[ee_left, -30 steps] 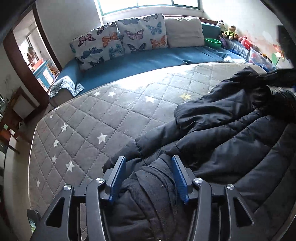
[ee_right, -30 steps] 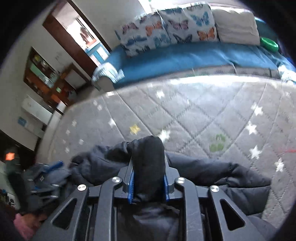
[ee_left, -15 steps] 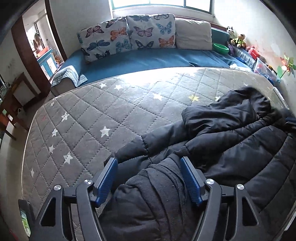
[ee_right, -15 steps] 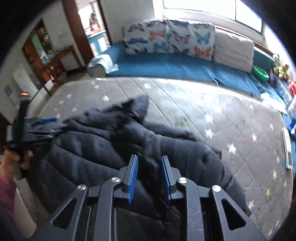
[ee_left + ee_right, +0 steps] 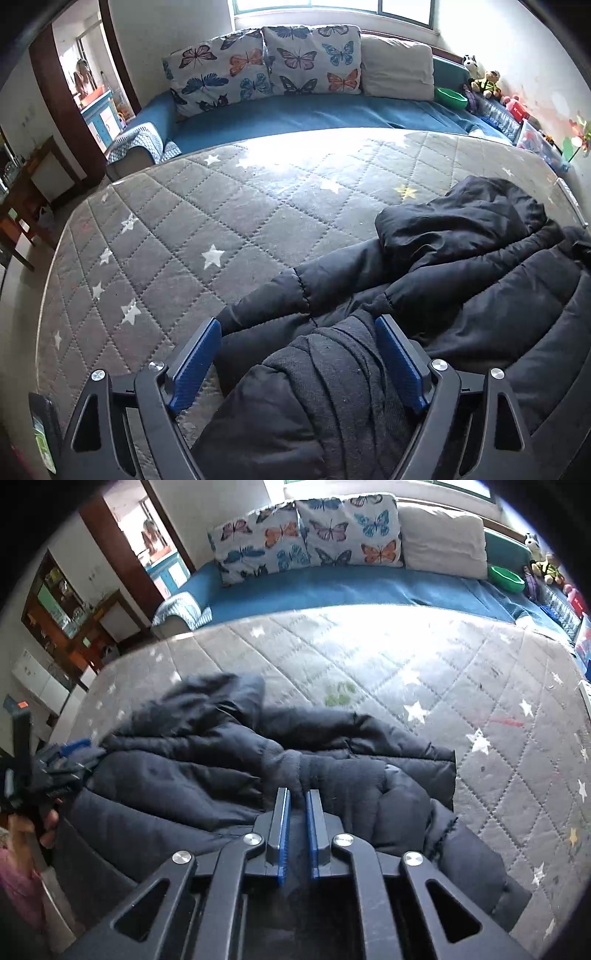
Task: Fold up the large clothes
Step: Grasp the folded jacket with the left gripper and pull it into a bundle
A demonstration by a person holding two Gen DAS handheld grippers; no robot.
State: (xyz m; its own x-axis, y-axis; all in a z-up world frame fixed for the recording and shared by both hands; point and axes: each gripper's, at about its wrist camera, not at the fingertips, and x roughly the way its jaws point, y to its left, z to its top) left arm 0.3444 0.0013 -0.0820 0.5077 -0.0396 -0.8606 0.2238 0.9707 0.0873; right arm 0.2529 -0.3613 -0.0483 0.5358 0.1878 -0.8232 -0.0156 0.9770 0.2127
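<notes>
Your black padded jacket lies bunched on the near part of the grey star-quilted mattress, one sleeve stretched out across the quilting and the rest heaped in loose rolls. I judge the fold barely begun: nothing lies flat or squared, and both sleeves and the body are left to lay over.

Your left gripper stands wide, its jaws having just been opening; a dark ribbed cuff sits between the blue pads, but they do not press it, so it is let go. Your right gripper has just been closing and is clenched to a thin slit; a grey fleecy bit lies right at its tips, though whether cloth is pinched you cannot tell.

Beyond are butterfly pillows on a blue bed. The jacket's near edge is cut off below both views, and the left side of the right view is blurred.
</notes>
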